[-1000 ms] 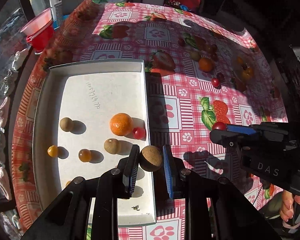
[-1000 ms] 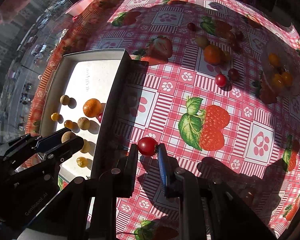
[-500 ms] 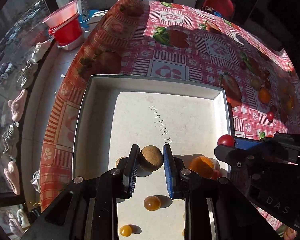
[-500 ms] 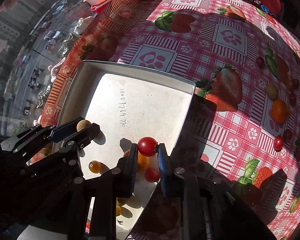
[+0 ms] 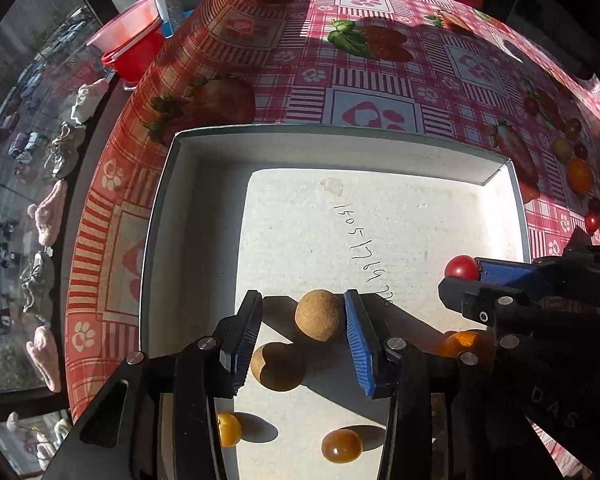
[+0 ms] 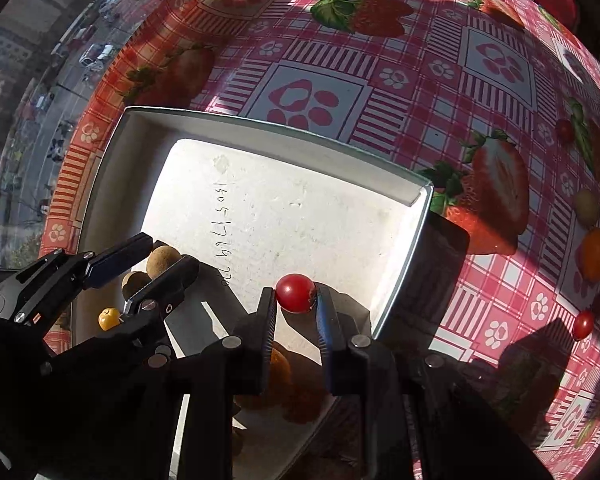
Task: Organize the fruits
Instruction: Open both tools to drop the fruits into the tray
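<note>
Dropping off over the tray (image 5: 496,168): left gripper (image 5: 303,330) spread around brown fruit (image 5: 319,315), right gripper (image 6: 296,312) pinching cherry tomato (image 6: 296,293); next, spreading the right jaws too

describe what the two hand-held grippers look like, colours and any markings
Both are black with silver screw heads. The left hand-held gripper has ridged blue pads lining its fingers. The right hand-held gripper is built alike, and its body carries pale "DAS" lettering. No cables or sleeves are visible.
</note>
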Demonstrator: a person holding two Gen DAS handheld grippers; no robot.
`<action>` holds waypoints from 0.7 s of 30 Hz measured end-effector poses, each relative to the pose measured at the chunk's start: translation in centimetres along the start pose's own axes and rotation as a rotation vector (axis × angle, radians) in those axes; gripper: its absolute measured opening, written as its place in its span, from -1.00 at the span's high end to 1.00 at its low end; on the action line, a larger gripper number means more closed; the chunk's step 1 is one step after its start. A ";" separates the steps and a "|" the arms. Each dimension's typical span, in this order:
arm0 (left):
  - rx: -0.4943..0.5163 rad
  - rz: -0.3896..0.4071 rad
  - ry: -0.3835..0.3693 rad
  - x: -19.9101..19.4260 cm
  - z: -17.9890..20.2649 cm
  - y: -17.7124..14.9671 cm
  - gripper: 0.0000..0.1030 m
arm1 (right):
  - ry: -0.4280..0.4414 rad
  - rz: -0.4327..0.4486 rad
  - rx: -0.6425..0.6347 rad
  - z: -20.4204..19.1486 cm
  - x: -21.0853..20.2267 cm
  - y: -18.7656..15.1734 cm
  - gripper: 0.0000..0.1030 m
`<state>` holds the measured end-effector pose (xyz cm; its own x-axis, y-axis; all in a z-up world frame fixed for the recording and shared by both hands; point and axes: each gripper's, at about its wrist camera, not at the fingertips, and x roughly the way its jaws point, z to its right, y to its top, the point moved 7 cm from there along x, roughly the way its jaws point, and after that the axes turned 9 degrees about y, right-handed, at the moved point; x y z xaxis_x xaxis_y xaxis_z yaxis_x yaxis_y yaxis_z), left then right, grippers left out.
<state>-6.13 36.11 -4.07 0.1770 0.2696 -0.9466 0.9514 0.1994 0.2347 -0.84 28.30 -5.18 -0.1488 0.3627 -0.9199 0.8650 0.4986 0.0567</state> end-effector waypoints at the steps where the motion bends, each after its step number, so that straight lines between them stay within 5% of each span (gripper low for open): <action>1: -0.015 -0.007 0.005 0.2 -0.4 -0.1 -0.31 | 0.002 -0.002 0.000 0.1 -0.1 0.0 0.57; 8: -0.027 -0.014 -0.002 -0.1 -1.3 -0.4 -0.40 | 0.029 0.021 0.011 -0.1 -1.3 0.3 0.19; 10: -0.031 -0.013 -0.012 -0.7 -1.3 -0.5 -0.40 | 0.062 0.034 0.021 -0.6 -2.2 0.1 -0.45; 11: -0.031 -0.012 -0.012 -1.1 -1.1 -0.6 -0.40 | 0.073 0.045 0.018 -1.0 -2.7 0.1 -0.55; 14: -0.042 -0.018 -0.026 -2.1 -0.9 -0.8 -0.96 | 0.059 0.052 0.012 -1.9 -3.9 -0.4 -0.62; 21: -0.050 -0.006 -0.022 -5.0 -0.5 -2.1 -0.96 | 0.002 0.065 0.010 -2.7 -6.5 -2.2 -0.91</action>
<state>-9.15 34.84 0.29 0.1775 0.2472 -0.9526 0.9386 0.2483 0.2394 -3.02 26.96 1.75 -0.0934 0.3954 -0.9137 0.8776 0.4661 0.1120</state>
